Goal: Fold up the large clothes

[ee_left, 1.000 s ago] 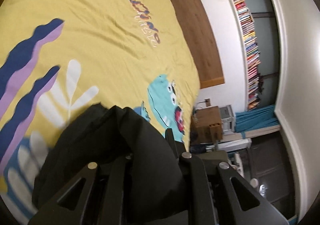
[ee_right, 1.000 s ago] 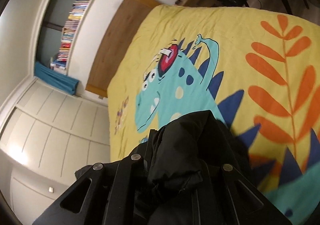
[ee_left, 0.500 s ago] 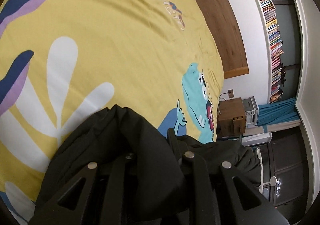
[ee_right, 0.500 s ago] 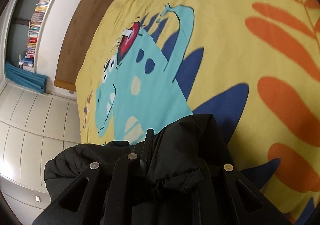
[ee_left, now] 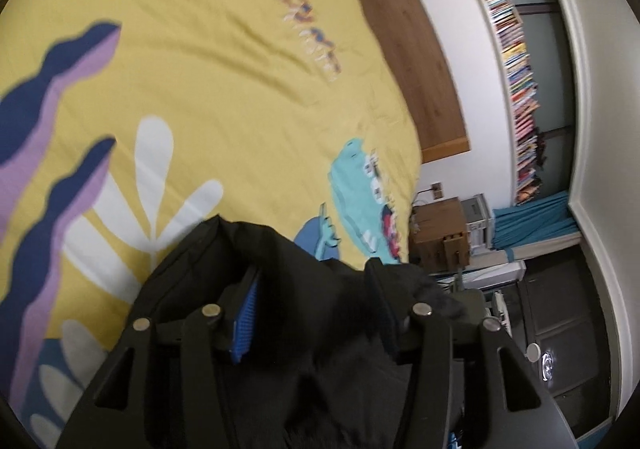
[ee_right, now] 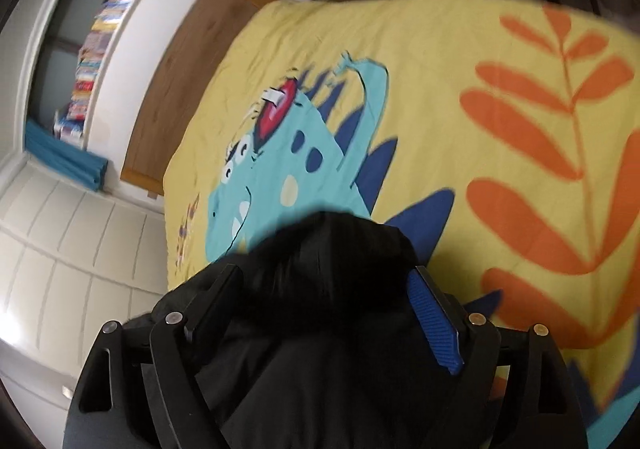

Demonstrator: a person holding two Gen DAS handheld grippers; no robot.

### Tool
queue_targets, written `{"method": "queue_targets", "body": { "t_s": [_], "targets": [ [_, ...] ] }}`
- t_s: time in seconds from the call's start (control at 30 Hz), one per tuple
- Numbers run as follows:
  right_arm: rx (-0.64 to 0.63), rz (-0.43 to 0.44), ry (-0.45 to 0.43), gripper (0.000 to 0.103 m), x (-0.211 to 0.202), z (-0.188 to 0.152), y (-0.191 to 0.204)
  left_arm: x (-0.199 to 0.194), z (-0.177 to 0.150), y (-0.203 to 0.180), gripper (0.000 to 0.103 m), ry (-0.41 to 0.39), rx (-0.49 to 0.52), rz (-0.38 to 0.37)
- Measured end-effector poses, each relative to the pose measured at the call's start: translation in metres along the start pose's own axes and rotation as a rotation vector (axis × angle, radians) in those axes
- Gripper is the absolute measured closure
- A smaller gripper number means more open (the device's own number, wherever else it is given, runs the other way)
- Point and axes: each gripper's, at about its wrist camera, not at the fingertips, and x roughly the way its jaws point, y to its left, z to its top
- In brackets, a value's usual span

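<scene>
Releasing black jacket (ee_left: pixel 280 289) onto yellow bedspread (ee_left: pixel 200 69), near bed's foot edge by the dinosaur print (ee_right: pixel 288 177). Left gripper (ee_left: pixel 312 313): jaws just opened, apart, cloth slack between, blue pad (ee_left: pixel 244 325) bare. Right gripper (ee_right: pixel 324 309): jaws just opened wide, jacket bunched between, not pinched. Step: laying garment down, I judge. Next: back both grippers clear w/o snagging, then re-grip an edge & spread flat before 1st fold.

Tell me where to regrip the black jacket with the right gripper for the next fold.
Probably the raised bunched fold of the black jacket between the just-opened jaws of the right gripper. Come straight down from above: it humps off the yellow duvet, easy to pinch.
</scene>
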Motion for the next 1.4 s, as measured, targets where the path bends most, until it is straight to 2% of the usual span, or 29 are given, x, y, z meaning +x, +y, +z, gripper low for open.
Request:
{"method": "queue_targets", "body": {
  "t_s": [0.17,0.23,0.33,0.43,0.6,0.7,0.77,0.83,0.93,1.0,1.1,1.2,1.4],
  "targets": [
    [-0.212,-0.051,-0.041,0.020,-0.040,-0.020,0.034,-0.047,-0.012,-0.032,0.053,-0.034,0.151,0.042],
    [-0.324,-0.060,-0.031,0.020,-0.045,-0.038,0.057,-0.053,-0.027,-0.049,0.053,-0.022,0.238,0.076],
    [-0.457,-0.072,-0.006,0.020,-0.044,-0.066,0.086,-0.048,-0.049,-0.074,0.053,0.004,0.324,0.086],
    [-0.593,-0.080,0.024,0.020,-0.029,-0.096,0.124,-0.024,-0.074,-0.103,0.053,0.059,0.404,0.083],
    [-0.727,-0.033,0.056,0.020,0.003,-0.133,0.175,0.039,-0.121,-0.151,0.053,0.174,0.579,0.109],
    [-0.828,-0.054,0.059,0.020,0.029,-0.148,0.201,0.079,-0.139,-0.180,0.053,0.202,0.690,0.141],
    [-0.886,-0.096,0.062,0.019,0.049,-0.151,0.212,0.112,-0.143,-0.195,0.053,0.234,0.759,0.207],
    [-0.940,-0.151,0.061,0.019,0.070,-0.147,0.217,0.139,-0.140,-0.198,0.053,0.264,0.785,0.293],
    [-0.915,-0.210,0.096,0.016,0.097,-0.130,0.207,0.163,-0.129,-0.189,0.053,0.291,0.739,0.323],
    [-0.872,-0.226,0.109,0.012,0.110,-0.116,0.192,0.173,-0.124,-0.179,0.053,0.297,0.702,0.316],
    [-0.758,-0.190,0.148,0.009,0.126,-0.098,0.166,0.187,-0.127,-0.169,0.053,0.296,0.688,0.308],
    [-0.718,-0.175,0.159,0.009,0.133,-0.094,0.157,0.197,-0.120,-0.164,0.053,0.300,0.687,0.318],
    [-0.746,-0.213,0.155,0.009,0.116,-0.085,0.153,0.172,-0.103,-0.162,0.053,0.291,0.689,0.366]
  ]
}}
